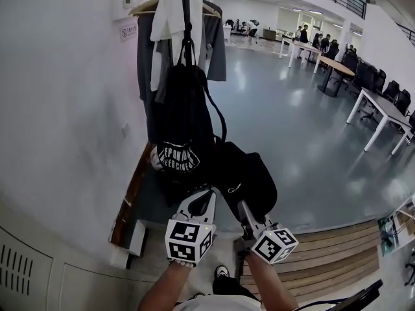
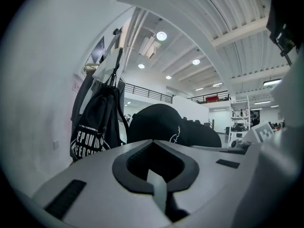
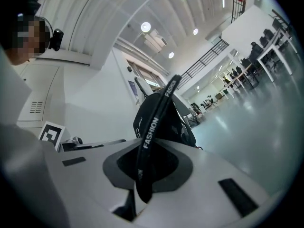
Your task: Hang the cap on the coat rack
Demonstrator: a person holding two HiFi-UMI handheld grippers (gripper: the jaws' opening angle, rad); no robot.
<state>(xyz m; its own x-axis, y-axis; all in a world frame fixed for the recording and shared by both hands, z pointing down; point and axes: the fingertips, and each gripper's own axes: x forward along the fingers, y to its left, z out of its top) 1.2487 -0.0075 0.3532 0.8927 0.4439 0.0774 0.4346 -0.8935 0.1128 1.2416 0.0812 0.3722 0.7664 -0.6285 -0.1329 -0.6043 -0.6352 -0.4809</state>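
Observation:
A black cap (image 1: 246, 173) hangs low in front of me, just right of the coat rack (image 1: 186, 5), whose pole carries grey and white clothes and a black drawstring bag (image 1: 181, 128). My right gripper (image 1: 241, 206) is shut on the cap's black strap (image 3: 152, 127), printed "FASHION", which runs through its jaws up to the cap (image 3: 159, 113). My left gripper (image 1: 207, 194) sits beside it at the cap's lower left edge, jaws shut with nothing seen between them. In the left gripper view the cap (image 2: 166, 125) lies just beyond the jaws, with the bag (image 2: 95, 127) to its left.
A white wall runs along the left, close to the rack. A wooden base (image 1: 130, 193) and a white box (image 1: 133, 238) lie at its foot. Tables and chairs (image 1: 382, 109) stand far right, people in the distance. My shoe (image 1: 222, 272) is below.

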